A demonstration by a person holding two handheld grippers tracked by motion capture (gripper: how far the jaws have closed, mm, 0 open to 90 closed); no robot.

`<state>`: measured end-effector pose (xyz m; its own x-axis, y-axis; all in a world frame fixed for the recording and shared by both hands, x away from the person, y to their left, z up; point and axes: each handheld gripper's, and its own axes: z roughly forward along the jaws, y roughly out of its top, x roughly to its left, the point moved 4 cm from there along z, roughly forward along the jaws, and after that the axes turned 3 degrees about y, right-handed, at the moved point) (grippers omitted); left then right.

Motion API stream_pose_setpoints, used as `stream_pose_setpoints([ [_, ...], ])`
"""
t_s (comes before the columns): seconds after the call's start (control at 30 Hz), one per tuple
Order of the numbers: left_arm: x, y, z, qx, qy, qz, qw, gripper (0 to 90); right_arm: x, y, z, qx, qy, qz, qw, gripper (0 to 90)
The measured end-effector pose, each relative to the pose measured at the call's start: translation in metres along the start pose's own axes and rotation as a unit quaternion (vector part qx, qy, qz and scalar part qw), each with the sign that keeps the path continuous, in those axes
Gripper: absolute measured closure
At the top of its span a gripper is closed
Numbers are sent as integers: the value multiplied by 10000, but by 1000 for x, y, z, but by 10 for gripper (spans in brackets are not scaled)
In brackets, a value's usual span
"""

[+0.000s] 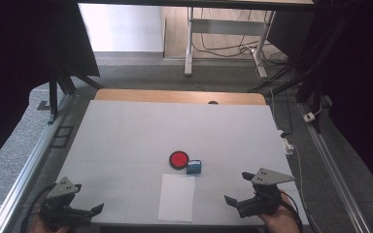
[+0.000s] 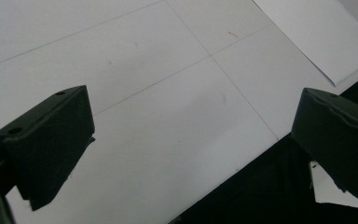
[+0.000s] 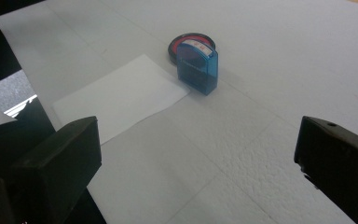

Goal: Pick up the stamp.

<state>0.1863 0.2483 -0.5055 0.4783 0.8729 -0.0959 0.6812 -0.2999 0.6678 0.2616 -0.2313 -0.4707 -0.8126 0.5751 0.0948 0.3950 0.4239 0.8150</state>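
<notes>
Near the middle of the white table [image 1: 126, 141], slightly toward the person's edge, a blue stamp [image 1: 193, 167] stands upright just beside a round red ink pad [image 1: 179, 159] in a black case. A white label on top of the stamp carries small red marks in the right gripper view, too blurred to read. A white sheet of paper [image 1: 177, 197] lies flat between these two and the near edge, its far right corner close to the stamp.

The left gripper [image 1: 88, 199] sits at the near left corner, its jaws spread wide apart with nothing between them; in the left gripper view, bare table surface and the dark drop past the near edge show between them, with a corner of the sheet at the upper right. The right gripper [image 1: 239, 188] is held at the near edge toward the right corner, jaws likewise spread and empty.

From the right gripper, the stamp lies ahead and to the left, well apart, with bare table between them. The left gripper is farther off, with the sheet between it and the stamp. Toward the far edge and both side edges the table surface is bare, marked by faint seam lines. A strip of wood [image 1: 179, 96] shows along the far edge.
</notes>
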Motion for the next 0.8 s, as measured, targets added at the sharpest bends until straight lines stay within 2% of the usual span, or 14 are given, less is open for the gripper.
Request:
stream_pose_setpoints([
  [0.13, 0, 0, 0, -10, -17, -19, 10000, 0, 0, 3, 3, 16, 83, 33, 10000, 7],
  [0.23, 0, 0, 0, -1, -22, -14, 10000, 0, 1, 8, 8, 156, 204, -1, 9997, 10],
  [0.4, 0, 0, 0, -6, -10, -4, 10000, 0, -1, 11, 16, 197, 88, -182, 9996, 7],
  [0.5, 0, 0, 0, -2, -1, -5, 10000, 0, -1, 13, 21, 202, 264, -143, 9993, 0],
  [0.67, 0, 0, 0, 0, -9, -5, 10000, 0, -1, 17, 29, 242, 314, -250, 9989, 0],
  [0.8, 0, 0, 1, 24, -23, 2, 10000, 0, 0, 21, 37, 289, 481, -222, 9982, 0],
])
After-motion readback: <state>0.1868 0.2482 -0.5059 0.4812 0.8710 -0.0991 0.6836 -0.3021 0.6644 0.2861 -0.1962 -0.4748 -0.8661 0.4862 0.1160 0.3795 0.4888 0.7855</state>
